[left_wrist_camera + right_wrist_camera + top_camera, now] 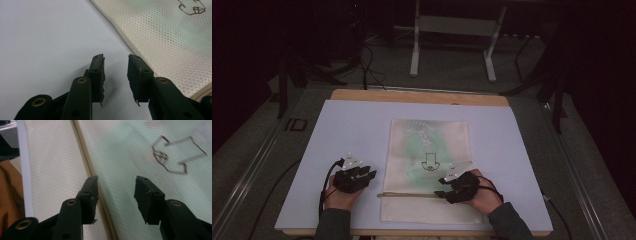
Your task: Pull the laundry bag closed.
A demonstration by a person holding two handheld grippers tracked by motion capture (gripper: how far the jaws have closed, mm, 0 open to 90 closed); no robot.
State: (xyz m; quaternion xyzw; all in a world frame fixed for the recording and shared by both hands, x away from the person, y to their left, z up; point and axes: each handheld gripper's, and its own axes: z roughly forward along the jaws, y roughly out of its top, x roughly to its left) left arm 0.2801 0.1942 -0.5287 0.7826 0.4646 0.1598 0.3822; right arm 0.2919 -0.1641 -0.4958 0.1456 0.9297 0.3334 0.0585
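At lower left of the high view, your left gripper (355, 176) rests on the bare tabletop (347, 125) just beside the mesh bag (430, 140), its fingers (97, 72) apart with nothing between them. The bag lies at centre frame, long axis running away from you, and its left edge sits just right of those fingers. At lower right, your right gripper (457, 186) is over the bag, fingers (90, 195) likewise apart, one beside the tan band (407, 195) crossing the bag's near end. That hand is nearer. The greenish contents are probably fabric; the mesh blurs them.
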